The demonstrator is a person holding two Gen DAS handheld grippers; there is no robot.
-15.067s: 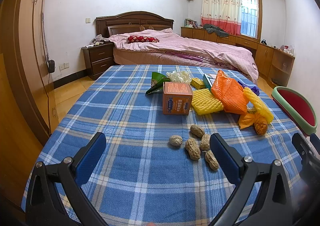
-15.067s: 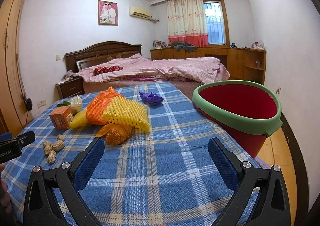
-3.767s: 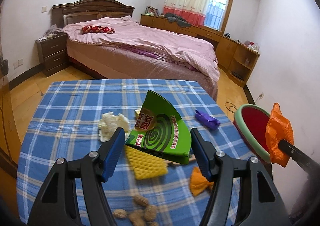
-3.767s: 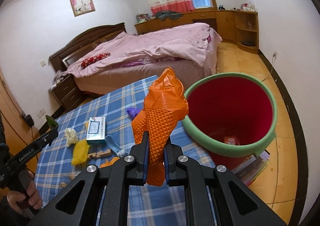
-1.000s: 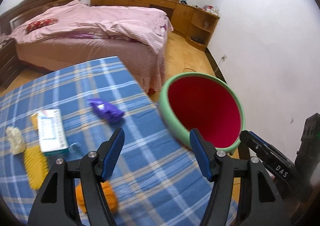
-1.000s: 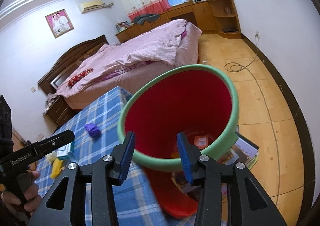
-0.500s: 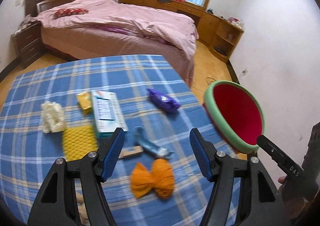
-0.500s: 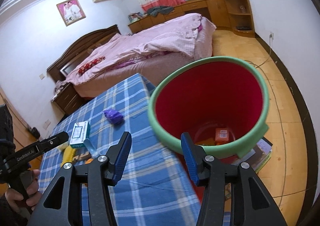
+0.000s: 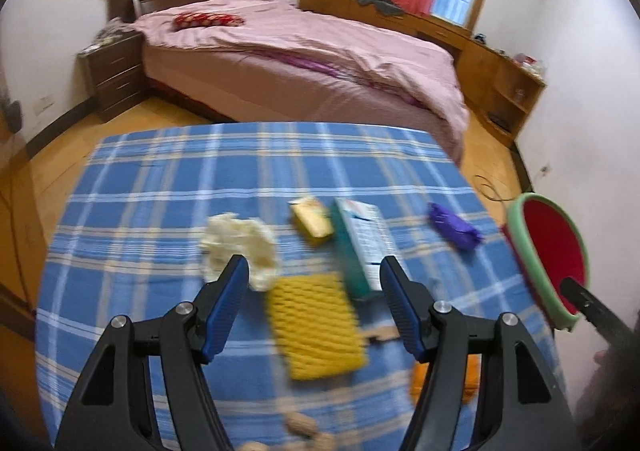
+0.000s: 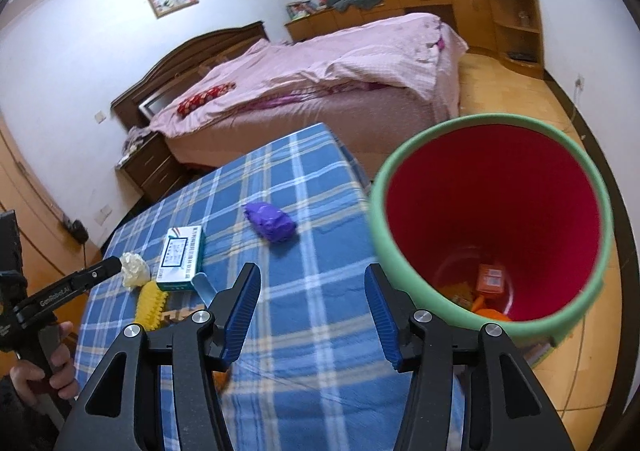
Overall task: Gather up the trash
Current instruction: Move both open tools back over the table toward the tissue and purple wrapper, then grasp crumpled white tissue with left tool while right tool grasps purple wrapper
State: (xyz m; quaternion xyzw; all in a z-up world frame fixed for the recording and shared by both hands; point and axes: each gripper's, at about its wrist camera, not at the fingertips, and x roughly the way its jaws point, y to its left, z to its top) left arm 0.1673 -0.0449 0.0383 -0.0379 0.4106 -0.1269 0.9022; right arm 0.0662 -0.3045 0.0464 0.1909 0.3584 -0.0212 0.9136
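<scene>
My left gripper point(image 9: 314, 295) is open and empty above a yellow foam net point(image 9: 316, 325) on the blue plaid table point(image 9: 160, 187). Around it lie a white crumpled wad point(image 9: 240, 243), a small yellow packet point(image 9: 311, 221), a teal and white box point(image 9: 360, 247), a purple wrapper point(image 9: 454, 225), an orange wrapper point(image 9: 468, 375) and peanuts point(image 9: 300, 423). My right gripper point(image 10: 312, 309) is open and empty over the table's right edge, beside the red bin with a green rim point(image 10: 492, 211), which holds an orange box point(image 10: 492, 279). The purple wrapper point(image 10: 270, 221) lies ahead of it.
A bed with a pink cover point(image 9: 304, 51) stands beyond the table. A bedside cabinet point(image 9: 114, 71) and wooden shelves point(image 9: 504, 91) line the walls. The bin stands on the wooden floor point(image 10: 560, 99) off the table's right side.
My left gripper has swung left from the bin to over the trash on the table. My right gripper has drawn back from the bin mouth toward the table and opened a little wider.
</scene>
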